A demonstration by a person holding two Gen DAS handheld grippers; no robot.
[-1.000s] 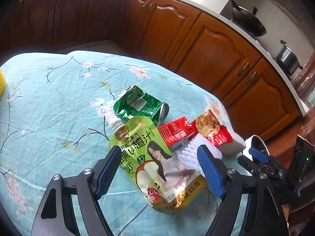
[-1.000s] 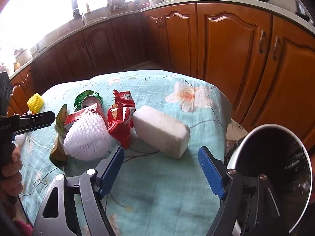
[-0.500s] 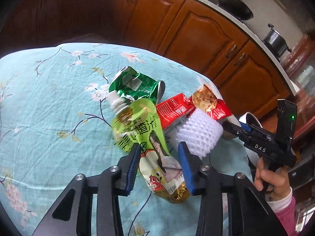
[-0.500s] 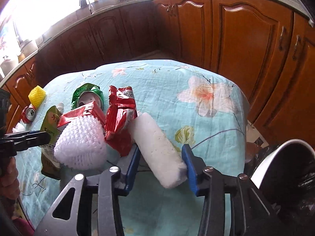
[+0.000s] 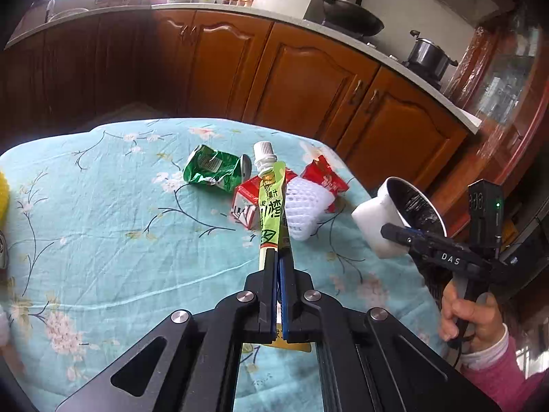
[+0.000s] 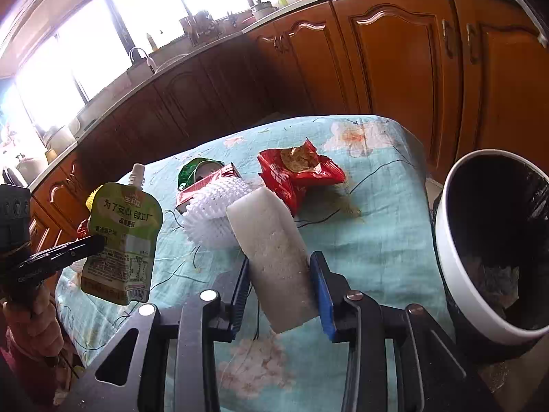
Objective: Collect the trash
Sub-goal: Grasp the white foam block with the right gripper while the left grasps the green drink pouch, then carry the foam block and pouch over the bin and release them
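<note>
Two pieces of trash are already off the tabletop, and each grip could fail you. Nearest you, your left gripper is pressed together on the lower end of the green juice pouch, which stands edge-on up out of the fingers with its white spout far from you; the film is slick and thin, so I judge a quick swing could let it slide out. Your right gripper is closing on the white foam block, which sits between the blue pads and juts far beyond them; that overhang could twist the block loose, or clip the bin's rim. The white-rimmed bin stands just right of the block, off the table's right edge, so aim over the black liner. Farther off, still on the cloth, lie the white foam net, the red carton, the red snack wrapper and the crushed green can.
</note>
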